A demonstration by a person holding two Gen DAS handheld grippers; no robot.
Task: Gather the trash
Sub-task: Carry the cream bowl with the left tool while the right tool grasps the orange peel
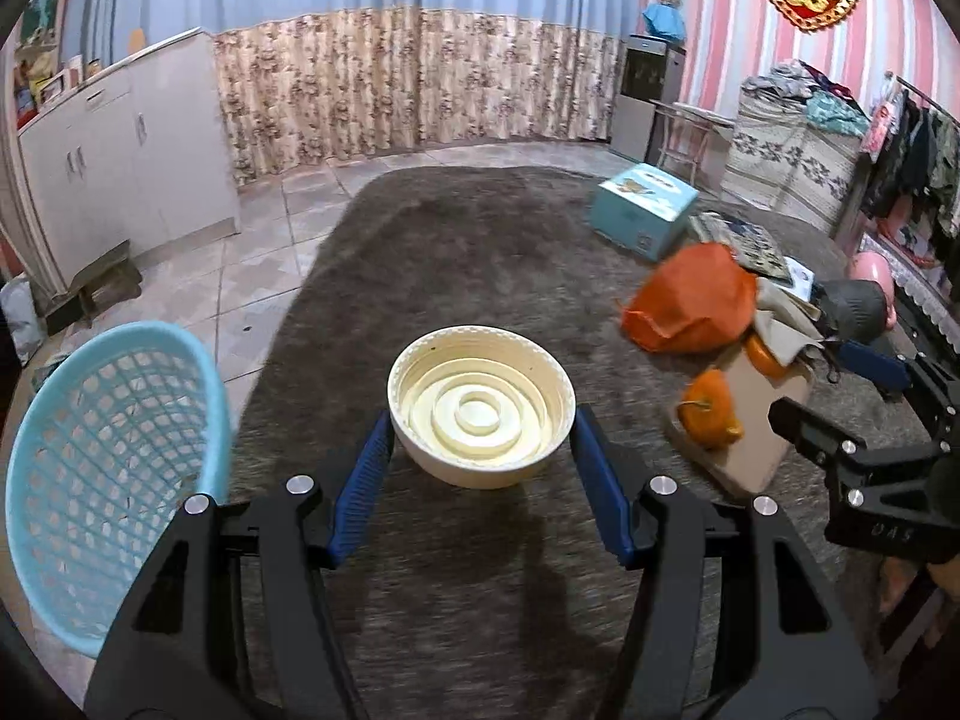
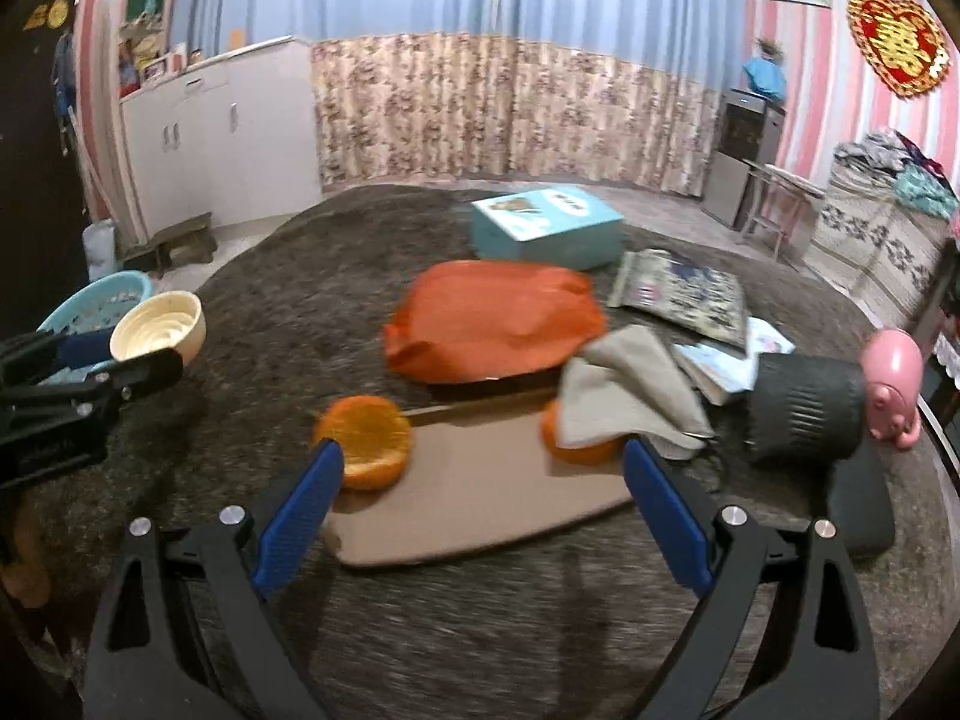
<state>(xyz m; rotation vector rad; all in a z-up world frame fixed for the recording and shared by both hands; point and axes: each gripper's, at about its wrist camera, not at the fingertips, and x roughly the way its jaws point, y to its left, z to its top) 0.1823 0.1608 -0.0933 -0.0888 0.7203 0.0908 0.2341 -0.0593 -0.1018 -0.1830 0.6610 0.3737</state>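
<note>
My left gripper (image 1: 480, 438) is shut on a cream ribbed bowl (image 1: 479, 405), its blue pads against both sides, held above the grey table cover. The bowl also shows in the right wrist view (image 2: 159, 327), far left. A light blue mesh basket (image 1: 102, 474) stands close to the left of the bowl. My right gripper (image 2: 483, 468) is open and empty over a tan cutting board (image 2: 480, 498). An orange half (image 2: 366, 441) lies by its left finger; another orange piece (image 2: 576, 450) sits partly under a grey cloth (image 2: 624, 405).
An orange bag (image 2: 498, 324), a teal box (image 2: 546, 228), a patterned pouch (image 2: 684, 294), booklets, a dark ribbed cup (image 2: 804, 408) and a pink toy (image 2: 894, 384) lie on the table. White cabinets stand at the left.
</note>
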